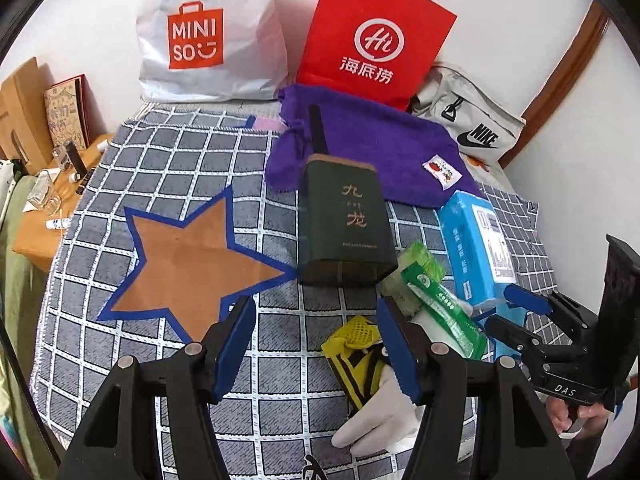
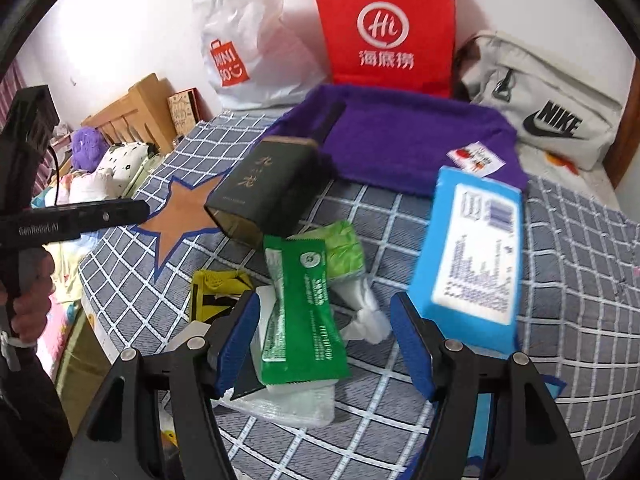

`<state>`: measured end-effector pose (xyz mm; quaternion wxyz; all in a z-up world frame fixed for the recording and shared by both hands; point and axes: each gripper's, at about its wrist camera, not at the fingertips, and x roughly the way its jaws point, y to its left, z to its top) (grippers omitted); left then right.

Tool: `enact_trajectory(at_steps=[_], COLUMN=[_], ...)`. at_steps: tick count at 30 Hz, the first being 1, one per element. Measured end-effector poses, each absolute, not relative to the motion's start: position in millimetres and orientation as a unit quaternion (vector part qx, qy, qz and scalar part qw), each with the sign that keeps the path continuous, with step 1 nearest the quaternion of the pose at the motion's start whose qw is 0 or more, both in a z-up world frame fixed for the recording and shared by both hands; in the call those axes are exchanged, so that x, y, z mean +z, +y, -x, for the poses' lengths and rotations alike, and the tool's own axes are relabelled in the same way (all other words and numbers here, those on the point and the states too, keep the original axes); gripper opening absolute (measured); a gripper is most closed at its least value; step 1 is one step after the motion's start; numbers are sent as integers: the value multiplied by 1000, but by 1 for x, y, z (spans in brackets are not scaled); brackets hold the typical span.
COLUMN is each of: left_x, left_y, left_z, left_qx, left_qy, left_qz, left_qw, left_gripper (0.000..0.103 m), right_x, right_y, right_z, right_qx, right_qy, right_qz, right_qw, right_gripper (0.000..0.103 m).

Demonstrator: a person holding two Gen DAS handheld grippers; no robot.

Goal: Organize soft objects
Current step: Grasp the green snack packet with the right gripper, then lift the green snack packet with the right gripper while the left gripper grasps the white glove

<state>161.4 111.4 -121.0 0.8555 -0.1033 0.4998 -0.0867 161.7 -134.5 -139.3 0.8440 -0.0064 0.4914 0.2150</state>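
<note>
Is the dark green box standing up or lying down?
Lying down. The green box rests on its broad back on the checked cloth, lettered face up.

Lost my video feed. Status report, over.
Left gripper and right gripper open, nothing held. Green packet lies between the right's fingers. Dark green box stands behind the pile.

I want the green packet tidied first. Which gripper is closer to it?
Right. The right gripper hangs open directly over the green packet, which shows between its fingers. The left gripper is off to the packet's left, over the yellow mesh item.
</note>
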Motion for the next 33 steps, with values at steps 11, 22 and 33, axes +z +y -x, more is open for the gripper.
enact_trajectory(at_steps=[11,22,33], left_x=[-134,-155,-160], left_y=[105,107,97], left_z=[-169,-178,-159], left_qx=[-108,-110,-118], left_qy=[500,524,531], left_qz=[78,84,68], left_qw=[856,840,836], left_gripper=[61,61,61], right_x=[-176,-187,-147], right_y=[-114,-111,-134], right_z=[-187,-192,-162], right_qx=[233,263,252], right_qy=[535,545,484], right_qz=[6,-25,-28], right_qw=[812,796,838], right_gripper=[67,40,35])
